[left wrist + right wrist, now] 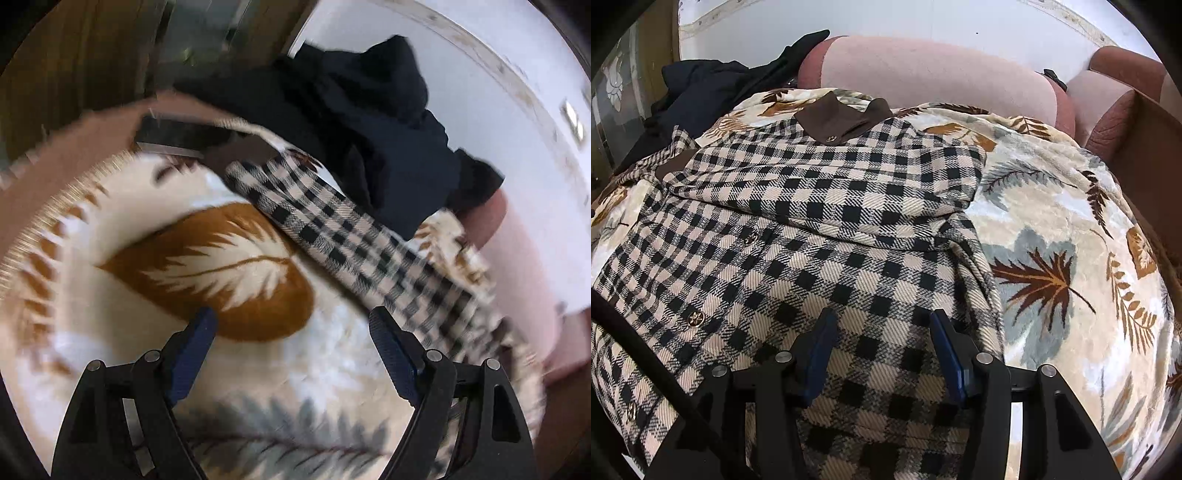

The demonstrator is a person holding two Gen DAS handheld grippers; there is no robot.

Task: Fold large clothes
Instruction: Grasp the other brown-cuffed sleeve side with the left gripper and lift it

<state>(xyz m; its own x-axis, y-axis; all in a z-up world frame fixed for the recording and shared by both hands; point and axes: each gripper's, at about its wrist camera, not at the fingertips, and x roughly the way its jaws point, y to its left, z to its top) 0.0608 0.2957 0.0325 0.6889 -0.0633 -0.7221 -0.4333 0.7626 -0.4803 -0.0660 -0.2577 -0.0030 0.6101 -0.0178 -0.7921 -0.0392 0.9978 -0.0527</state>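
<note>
Your checked coat [812, 229] lies spread on the leaf-patterned blanket [1071, 221], collar toward its far edge by the pink cushion [923, 77], one sleeve folded across the chest. Your right gripper [881, 347] hovers partly open over the coat's near part, gripping nothing. Your left gripper [291, 347] is wide open and empty above bare blanket beside a checked sleeve [332, 229].

The black and cream checked coat [820, 229] lies flat, buttons up. It has a brown collar [846, 116]. One sleeve [849, 173] is folded across its front.
</note>
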